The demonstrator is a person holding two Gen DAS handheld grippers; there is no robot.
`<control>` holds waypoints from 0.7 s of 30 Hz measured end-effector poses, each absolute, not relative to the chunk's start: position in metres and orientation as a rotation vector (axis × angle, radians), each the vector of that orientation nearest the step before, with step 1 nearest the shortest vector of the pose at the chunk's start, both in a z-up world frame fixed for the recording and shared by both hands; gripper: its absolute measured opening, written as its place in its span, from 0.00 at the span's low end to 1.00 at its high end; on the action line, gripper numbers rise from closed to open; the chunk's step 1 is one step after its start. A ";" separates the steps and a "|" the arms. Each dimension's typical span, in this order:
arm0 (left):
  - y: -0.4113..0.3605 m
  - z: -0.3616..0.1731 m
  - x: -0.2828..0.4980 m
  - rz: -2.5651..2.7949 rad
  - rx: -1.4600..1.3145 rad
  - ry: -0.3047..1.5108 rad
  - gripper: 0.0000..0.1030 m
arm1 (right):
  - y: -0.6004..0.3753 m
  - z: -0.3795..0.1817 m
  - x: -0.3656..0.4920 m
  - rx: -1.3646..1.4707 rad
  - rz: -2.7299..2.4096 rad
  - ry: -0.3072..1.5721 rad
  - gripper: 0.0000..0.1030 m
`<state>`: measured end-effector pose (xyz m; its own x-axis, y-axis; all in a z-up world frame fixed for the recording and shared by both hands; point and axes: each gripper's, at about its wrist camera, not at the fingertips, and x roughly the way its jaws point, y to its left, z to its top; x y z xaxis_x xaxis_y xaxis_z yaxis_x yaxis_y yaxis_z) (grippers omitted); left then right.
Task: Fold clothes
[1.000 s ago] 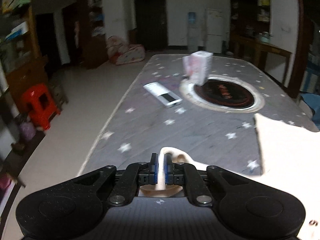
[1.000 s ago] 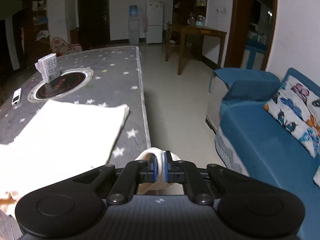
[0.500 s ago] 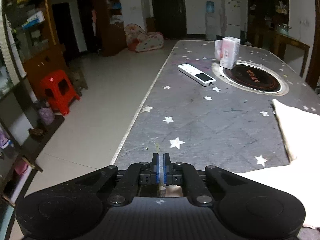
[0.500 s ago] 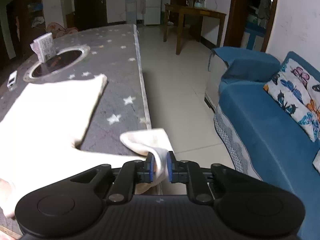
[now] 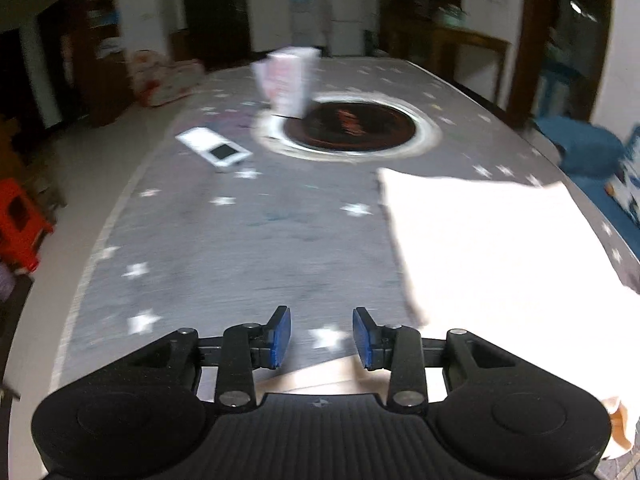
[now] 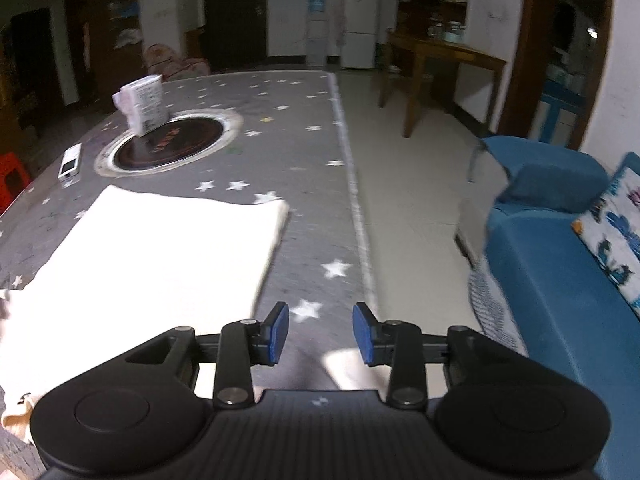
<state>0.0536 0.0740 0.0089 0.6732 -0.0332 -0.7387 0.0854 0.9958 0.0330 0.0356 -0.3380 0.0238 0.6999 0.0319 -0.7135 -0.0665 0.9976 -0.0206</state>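
Just opened and empty, left gripper and right gripper; cream garment folded flat on table, perhaps another fold left.

Both cams sit on the gripper bodies, close above the near end of the table, pitched down along the fingers toward its far end. Left wrist view: table fills mid-frame, cloth at right. Right wrist view: table in left half, floor and sofa at right. Shared: cloth, round inset, box, remote, far wall.
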 end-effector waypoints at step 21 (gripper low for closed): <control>0.027 -0.026 0.087 -0.133 0.175 0.823 0.18 | -0.293 -0.026 0.141 -0.020 0.130 0.886 0.33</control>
